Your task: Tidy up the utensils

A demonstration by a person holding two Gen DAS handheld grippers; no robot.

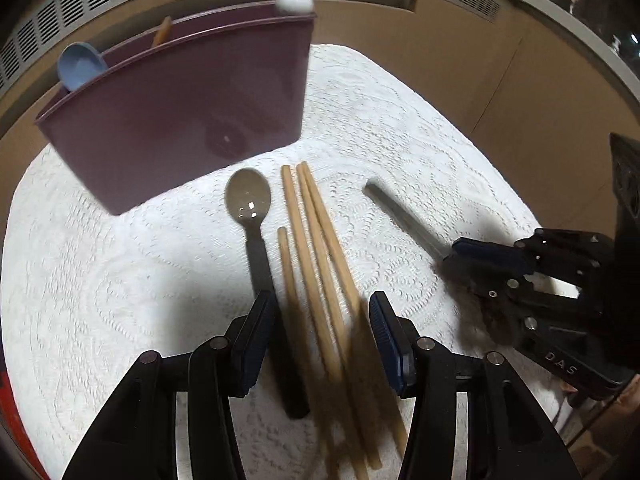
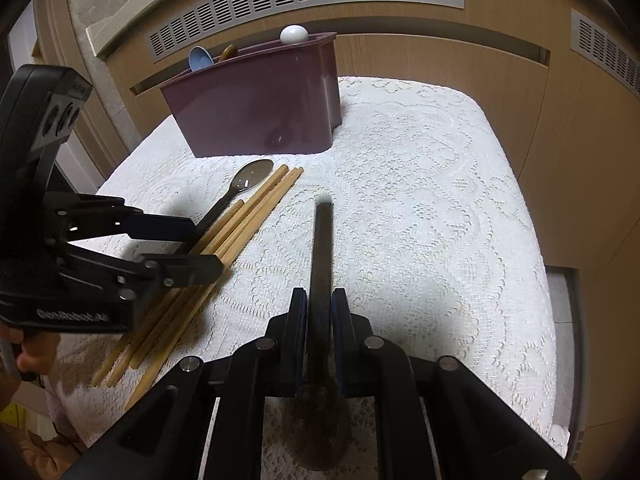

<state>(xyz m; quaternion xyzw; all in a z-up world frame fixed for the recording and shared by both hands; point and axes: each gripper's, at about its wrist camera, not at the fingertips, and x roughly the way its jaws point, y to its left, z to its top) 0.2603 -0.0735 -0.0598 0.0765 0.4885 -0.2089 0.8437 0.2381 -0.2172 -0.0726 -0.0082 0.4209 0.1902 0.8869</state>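
Utensils on a white lace cloth (image 1: 400, 128), a purple holder (image 1: 180, 120) at 11 o'clock.

The left gripper (image 1: 320, 340) is spread open over four chopsticks (image 1: 316, 248) and the brown spoon (image 1: 249, 200). At 3 o'clock, the right gripper (image 2: 319, 320) clamps a dark utensil (image 2: 323, 240), probably another spoon.

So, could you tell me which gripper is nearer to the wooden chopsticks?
Left. The left gripper is open and straddles the wooden chopsticks; the right gripper is off to their right, shut on a dark spoon.
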